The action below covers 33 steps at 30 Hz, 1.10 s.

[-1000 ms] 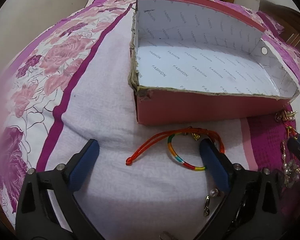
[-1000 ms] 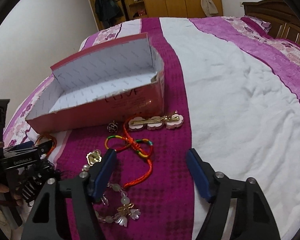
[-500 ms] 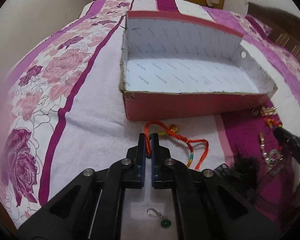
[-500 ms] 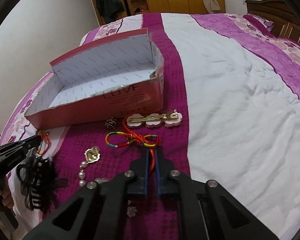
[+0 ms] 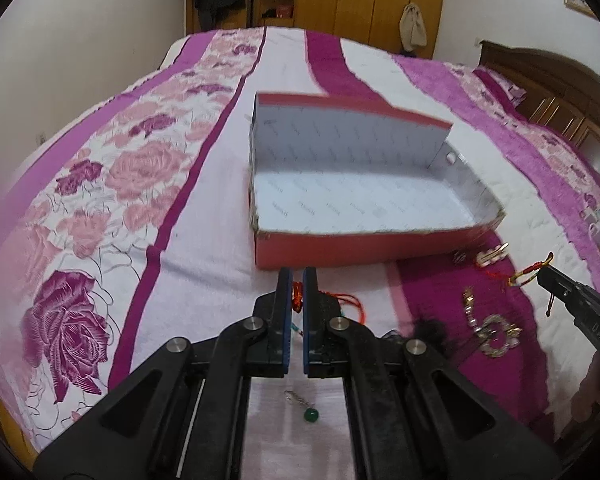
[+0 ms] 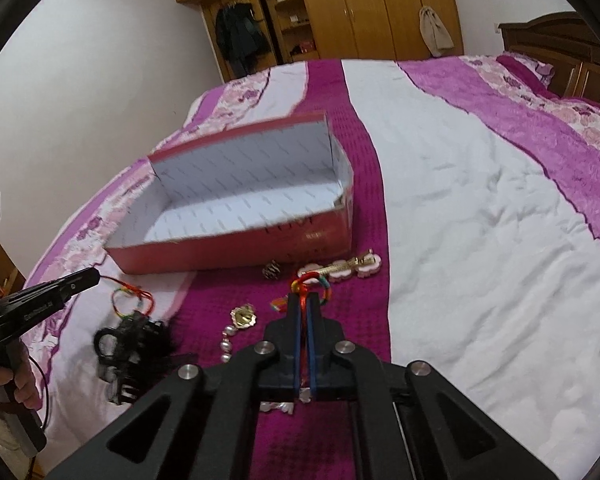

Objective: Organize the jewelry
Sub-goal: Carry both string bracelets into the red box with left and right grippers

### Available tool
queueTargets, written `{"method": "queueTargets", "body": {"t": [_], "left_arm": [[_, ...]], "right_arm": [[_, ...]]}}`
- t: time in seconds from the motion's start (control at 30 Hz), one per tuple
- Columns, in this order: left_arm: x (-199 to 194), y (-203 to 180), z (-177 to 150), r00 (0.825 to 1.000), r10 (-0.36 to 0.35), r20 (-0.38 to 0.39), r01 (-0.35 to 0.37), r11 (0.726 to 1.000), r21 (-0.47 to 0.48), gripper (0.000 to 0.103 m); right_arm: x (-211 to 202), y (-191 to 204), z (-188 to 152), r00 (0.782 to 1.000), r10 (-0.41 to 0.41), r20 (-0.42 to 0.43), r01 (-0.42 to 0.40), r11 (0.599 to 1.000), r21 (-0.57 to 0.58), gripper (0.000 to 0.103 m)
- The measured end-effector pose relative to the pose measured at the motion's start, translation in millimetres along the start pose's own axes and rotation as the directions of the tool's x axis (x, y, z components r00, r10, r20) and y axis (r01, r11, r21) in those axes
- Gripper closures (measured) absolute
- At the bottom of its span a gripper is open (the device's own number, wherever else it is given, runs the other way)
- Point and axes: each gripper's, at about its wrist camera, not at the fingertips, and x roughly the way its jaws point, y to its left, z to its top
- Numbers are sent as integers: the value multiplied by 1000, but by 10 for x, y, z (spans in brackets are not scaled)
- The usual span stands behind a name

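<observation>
My left gripper (image 5: 297, 280) is shut on a red cord bracelet (image 5: 297, 300), held above the bed just in front of the red box (image 5: 364, 246), whose white inside is empty. My right gripper (image 6: 305, 300) is shut on a second red and multicoloured cord bracelet (image 6: 310, 282), lifted above the magenta stripe. In the right wrist view the left gripper (image 6: 88, 278) shows at the left with its bracelet (image 6: 130, 300) hanging below. In the left wrist view the right gripper (image 5: 544, 276) shows at the right with its bracelet (image 5: 524, 276).
On the bedspread lie a pink flower hair clip (image 6: 348, 268), a small dark charm (image 6: 272, 270), a gold pendant with pearls (image 6: 242, 316), a black feathered hair claw (image 6: 132, 344), a beaded piece (image 5: 496, 330) and a green bead charm (image 5: 310, 414). A wardrobe (image 6: 360, 8) stands behind.
Both grippers went from open to shut, each on a cord bracelet, and have lifted them off the bed. The box now looks farther away in both views.
</observation>
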Motion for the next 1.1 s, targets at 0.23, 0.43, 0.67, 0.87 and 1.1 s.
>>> {"method": "queueTargets", "body": {"t": [0.23,0.43,0.67,0.87,1.1], "left_arm": [[-278,-49,75,996,-30,79,30,1000,2,103],[-492,-73,133,988,-50,147,51,999,2,103],[-638,-94,223,974,-57,220,58,998,4,103],[-680,-136,361,961,-60,271,57,998,19,103],[-638,-204,572,943,-57,328,48,998,34,103]], "right_arm": [[-301,92,74,997,30,76,-28,999,-25,100],[-477,198,124,991,51,125,-44,998,-52,100],[-588,290,184,984,70,162,-57,995,-83,100],[-607,352,265,979,82,185,-64,993,-103,100],[-545,408,422,974,94,206,-70,990,-120,100]]}}
